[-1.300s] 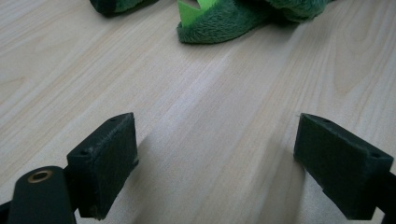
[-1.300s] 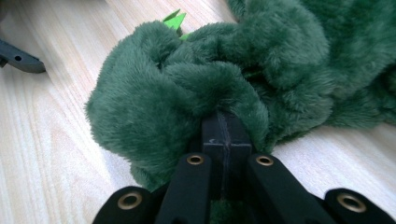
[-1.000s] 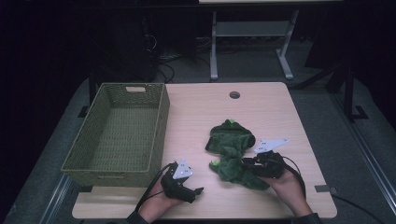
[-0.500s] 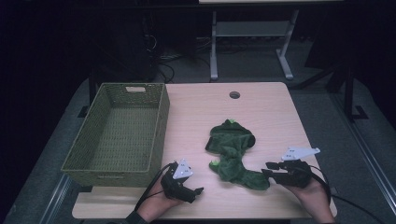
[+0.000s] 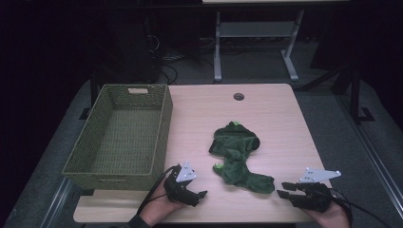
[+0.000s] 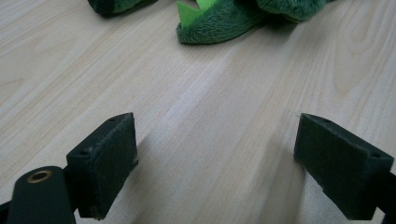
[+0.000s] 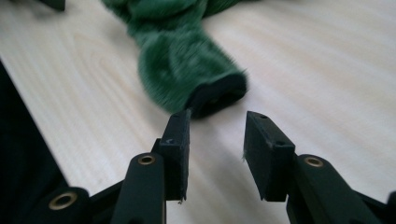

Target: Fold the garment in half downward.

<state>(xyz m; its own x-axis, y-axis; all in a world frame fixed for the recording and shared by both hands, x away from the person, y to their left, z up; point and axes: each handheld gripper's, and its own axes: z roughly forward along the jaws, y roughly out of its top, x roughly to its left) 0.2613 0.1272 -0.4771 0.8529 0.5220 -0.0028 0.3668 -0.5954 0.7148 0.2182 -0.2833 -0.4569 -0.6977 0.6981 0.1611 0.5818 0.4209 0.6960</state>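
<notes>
The right gripper (image 5: pixel 286 190) has its fingers (image 7: pixel 180 149) partly apart with nothing between them; they have just been opening. In the right gripper view the dark-lined end of the green plush hand puppet (image 7: pixel 187 60) lies on the wood just beyond the fingertips, nearest the left finger, with a sliver of bare surface showing between; whether that finger grazes the plush I cannot tell. In the high view this gripper sits at the near right corner of the light wooden bench (image 5: pixel 280 118), pointing left at the puppet's near end, just beside it.

The left gripper (image 5: pixel 199 195) rests at the near edge, left of centre, with its fingers (image 6: pixel 105 158) spread wide over bare wood. In the left gripper view the puppet's furry edge, with a bright green felt spike, lies well beyond the fingertips at the far side.

The puppet (image 5: pixel 237 159) lies crumpled between the two grippers and a little farther away, running from mid-bench toward the near right.

To the left stands a rectangular olive woven basket (image 5: pixel 161 128), well apart from the puppet.
</notes>
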